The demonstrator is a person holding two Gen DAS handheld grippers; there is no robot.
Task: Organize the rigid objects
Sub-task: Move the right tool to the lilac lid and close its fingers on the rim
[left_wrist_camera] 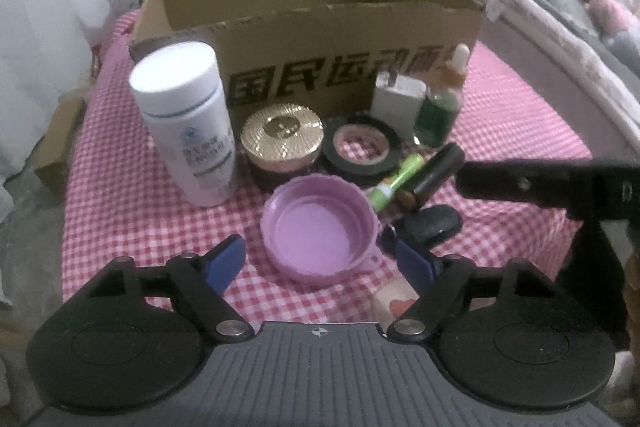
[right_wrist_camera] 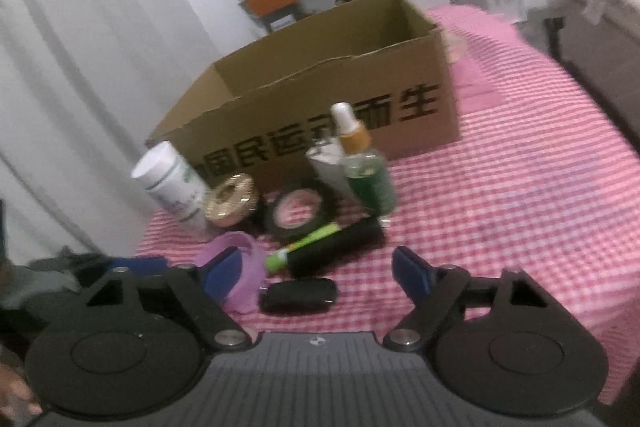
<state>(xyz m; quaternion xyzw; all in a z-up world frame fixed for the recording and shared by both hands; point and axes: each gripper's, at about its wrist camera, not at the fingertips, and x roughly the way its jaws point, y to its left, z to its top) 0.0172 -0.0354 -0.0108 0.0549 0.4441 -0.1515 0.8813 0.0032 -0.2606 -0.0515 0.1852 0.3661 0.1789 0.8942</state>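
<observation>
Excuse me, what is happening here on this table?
A person holds tongs in each hand over a pink checked tablecloth. The left tongs stand open around a purple plastic lid; the right tongs are open above a black key fob. Nothing is gripped yet, and the brown cardboard box waits behind.

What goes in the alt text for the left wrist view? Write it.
An open blue-tipped left tool hovers over a shallow round purple plastic lid on a pink checked tablecloth. Behind it stand a tall white plastic bottle, a gold-lidded round jar, a black tape roll and a small green dropper bottle, before an open brown cardboard box.
</observation>
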